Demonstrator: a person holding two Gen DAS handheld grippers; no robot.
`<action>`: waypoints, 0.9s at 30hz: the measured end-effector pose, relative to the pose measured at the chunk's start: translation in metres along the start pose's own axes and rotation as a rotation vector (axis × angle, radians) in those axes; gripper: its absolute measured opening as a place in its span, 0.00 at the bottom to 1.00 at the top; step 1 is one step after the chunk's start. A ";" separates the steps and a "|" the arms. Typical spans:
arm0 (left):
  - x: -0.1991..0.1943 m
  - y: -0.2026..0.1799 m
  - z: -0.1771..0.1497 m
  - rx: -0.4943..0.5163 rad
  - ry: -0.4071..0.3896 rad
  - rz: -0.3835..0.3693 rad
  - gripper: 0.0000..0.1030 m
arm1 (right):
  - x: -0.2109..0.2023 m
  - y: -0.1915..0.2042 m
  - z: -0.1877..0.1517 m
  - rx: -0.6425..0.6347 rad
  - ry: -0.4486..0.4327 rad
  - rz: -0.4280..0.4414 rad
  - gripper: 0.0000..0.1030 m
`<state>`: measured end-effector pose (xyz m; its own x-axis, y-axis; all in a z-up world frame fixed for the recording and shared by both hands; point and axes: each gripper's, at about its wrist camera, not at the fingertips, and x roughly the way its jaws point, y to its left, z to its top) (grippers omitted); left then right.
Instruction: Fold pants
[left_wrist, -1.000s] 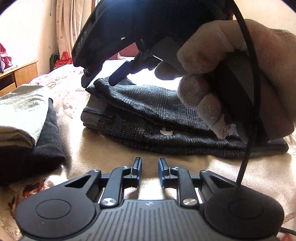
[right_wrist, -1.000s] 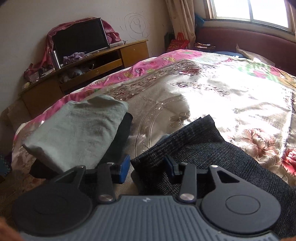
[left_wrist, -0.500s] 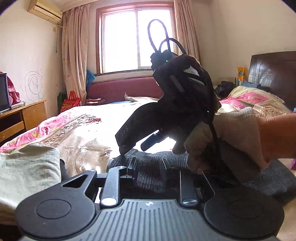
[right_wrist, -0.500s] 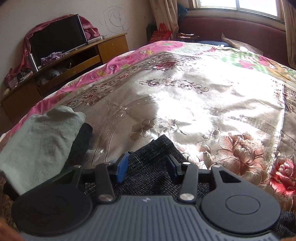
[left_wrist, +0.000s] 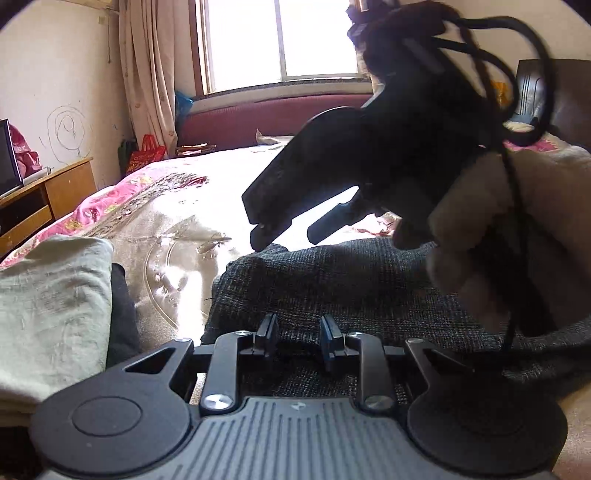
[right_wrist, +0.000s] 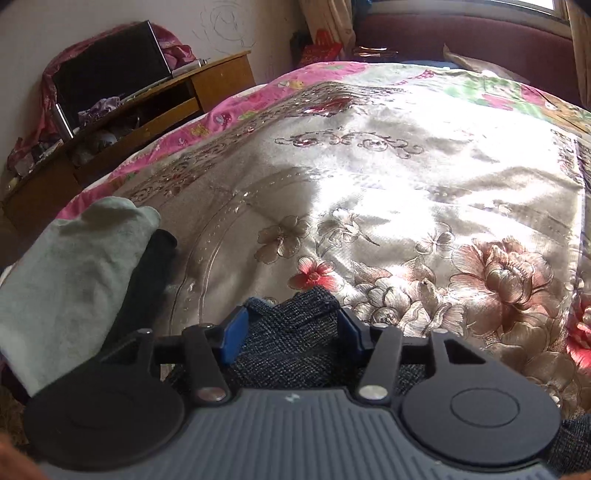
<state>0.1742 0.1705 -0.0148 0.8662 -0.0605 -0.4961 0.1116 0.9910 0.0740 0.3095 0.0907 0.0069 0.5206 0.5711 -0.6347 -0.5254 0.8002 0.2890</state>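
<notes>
The dark grey tweed pants (left_wrist: 354, 288) lie folded on the bed. My left gripper (left_wrist: 298, 338) is open and hovers low over their near edge, with nothing between its fingers. My right gripper (right_wrist: 291, 330) is open, and a far corner of the pants (right_wrist: 295, 339) sits between its blue pads (right_wrist: 233, 334). The right gripper also shows in the left wrist view (left_wrist: 288, 230), held in a gloved hand (left_wrist: 517, 236) above the pants' far edge.
A pale green folded garment (left_wrist: 48, 310) rests on a black one (left_wrist: 122, 314) at the left, also in the right wrist view (right_wrist: 74, 288). The floral satin bedspread (right_wrist: 369, 192) stretches beyond. A wooden TV stand (right_wrist: 155, 110) stands by the wall.
The left gripper has dropped and come close over the pants' near edge. The right gripper has moved farther along the pants to their far corner and its jaws stand wider.
</notes>
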 end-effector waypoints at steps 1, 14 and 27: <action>-0.004 -0.002 0.001 -0.004 -0.013 -0.012 0.39 | -0.019 -0.005 -0.007 -0.010 -0.022 -0.005 0.53; 0.039 -0.064 0.008 0.128 0.120 -0.050 0.43 | -0.129 -0.131 -0.110 0.298 0.037 -0.161 0.50; 0.030 -0.101 0.016 0.291 0.140 -0.052 0.43 | -0.234 -0.227 -0.214 0.772 -0.157 -0.061 0.53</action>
<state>0.1965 0.0669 -0.0228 0.7823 -0.0734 -0.6186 0.3062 0.9101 0.2792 0.1630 -0.2632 -0.0635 0.6525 0.4952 -0.5736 0.0929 0.6989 0.7091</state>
